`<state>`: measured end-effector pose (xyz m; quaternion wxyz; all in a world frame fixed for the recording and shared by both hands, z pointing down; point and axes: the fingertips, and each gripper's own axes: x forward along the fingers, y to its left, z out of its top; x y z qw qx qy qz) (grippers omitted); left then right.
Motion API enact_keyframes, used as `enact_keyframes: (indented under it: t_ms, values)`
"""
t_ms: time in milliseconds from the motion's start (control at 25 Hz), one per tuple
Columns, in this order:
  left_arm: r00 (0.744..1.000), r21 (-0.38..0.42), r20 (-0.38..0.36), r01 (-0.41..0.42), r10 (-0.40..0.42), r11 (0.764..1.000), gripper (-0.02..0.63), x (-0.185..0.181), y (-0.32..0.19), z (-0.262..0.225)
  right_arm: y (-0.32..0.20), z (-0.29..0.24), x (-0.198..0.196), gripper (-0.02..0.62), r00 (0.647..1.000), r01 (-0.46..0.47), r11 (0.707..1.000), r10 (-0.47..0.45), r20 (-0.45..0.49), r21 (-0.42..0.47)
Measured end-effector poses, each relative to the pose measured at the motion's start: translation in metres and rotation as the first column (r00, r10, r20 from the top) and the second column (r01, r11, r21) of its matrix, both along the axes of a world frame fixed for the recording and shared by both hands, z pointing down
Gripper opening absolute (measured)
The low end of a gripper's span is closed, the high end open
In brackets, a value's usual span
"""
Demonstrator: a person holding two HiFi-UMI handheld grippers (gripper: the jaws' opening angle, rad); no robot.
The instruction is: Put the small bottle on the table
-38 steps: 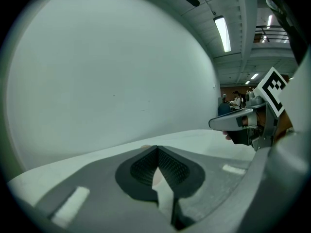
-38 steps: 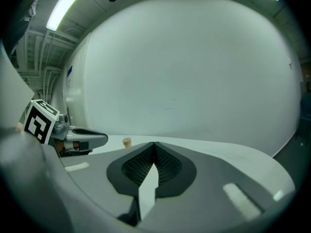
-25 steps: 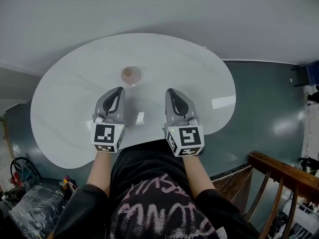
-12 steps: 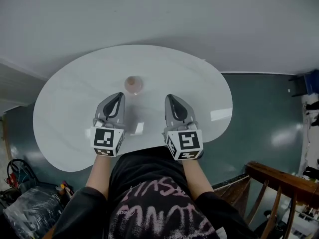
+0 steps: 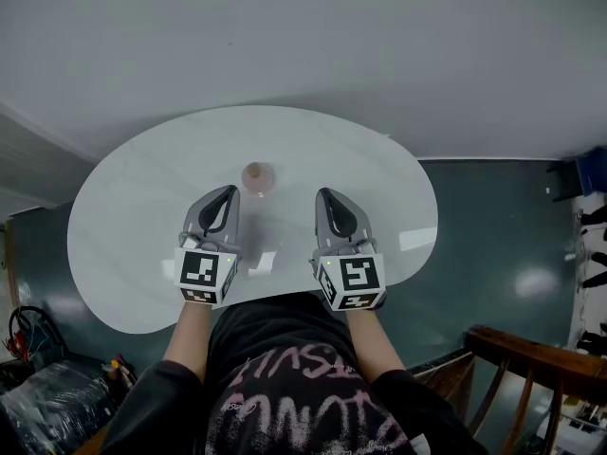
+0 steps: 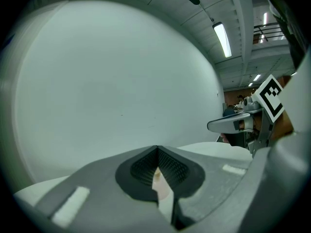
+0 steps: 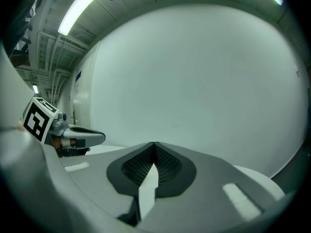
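**Small bottle [image 5: 257, 176] stands on the table [image 5: 133, 216], both tongs closed and empty**

Compared with half a second ago, we see the table lower in the head view, with more of the pale wall [image 5: 303, 36] above it. The bottle and both grippers have slid down the picture with it, keeping their spacing.

The bottle stands upright on the tabletop, touched by nothing. The left gripper [image 5: 226, 194] lies just near-left of the bottle, its tip close but apart. The right gripper [image 5: 325, 195] lies near-right of the bottle, farther off. Each gripper's jaws are pressed together at the tips and hold nothing.

Open tabletop runs from the bottle out to the curved rim on the far, left and right sides. Right of the bottle, past the rim, lies dark teal floor [image 5: 493, 226]. A wooden railing [image 5: 531, 344] stands well to the bottle's near right, and bags and cables [image 5: 47, 396] lie well to its near left, off the table.
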<state>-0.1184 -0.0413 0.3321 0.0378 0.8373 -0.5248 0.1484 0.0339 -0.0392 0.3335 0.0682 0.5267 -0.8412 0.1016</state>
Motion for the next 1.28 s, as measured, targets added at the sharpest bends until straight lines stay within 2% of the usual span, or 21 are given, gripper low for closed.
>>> enact_keyframes:
  t_ms: [80,200,400,520,800,960,1280]
  values:
    - [1.000,0.017,-0.008,0.003,-0.002,1.000,0.000,-0.001,-0.001,-0.004,-0.001,-0.004,-0.001,0.009,1.000,0.002,1.000,-0.002,-0.001,0.007]
    - [1.000,0.000,-0.004,0.010,-0.010,1.000,0.000,-0.003,-0.001,-0.007,-0.003,-0.009,-0.001,0.009,1.000,0.003,1.000,-0.003,-0.003,0.020]
    - [1.000,0.069,-0.012,0.010,-0.009,0.998,0.000,-0.002,-0.005,-0.020,-0.007,-0.020,0.002,0.009,1.000,0.003,0.999,-0.002,-0.003,0.044]
    - [1.000,0.060,-0.012,0.015,-0.015,0.998,0.000,-0.002,-0.003,-0.024,-0.006,-0.025,0.003,0.009,1.000,0.001,0.998,-0.001,-0.004,0.057]
    - [0.999,0.105,-0.024,0.025,-0.023,0.994,0.000,-0.001,0.002,-0.039,-0.002,-0.039,0.006,0.009,1.000,0.002,0.996,-0.002,0.000,0.084]
    - [0.999,0.090,-0.029,0.034,-0.032,0.995,0.000,-0.002,0.006,-0.046,0.000,-0.048,0.004,0.009,1.000,0.002,0.995,-0.002,-0.002,0.102]
    - [0.999,0.165,-0.040,0.037,-0.031,0.986,0.000,-0.001,0.007,-0.068,0.003,-0.061,0.003,0.009,1.000,0.000,0.991,0.000,-0.003,0.132]
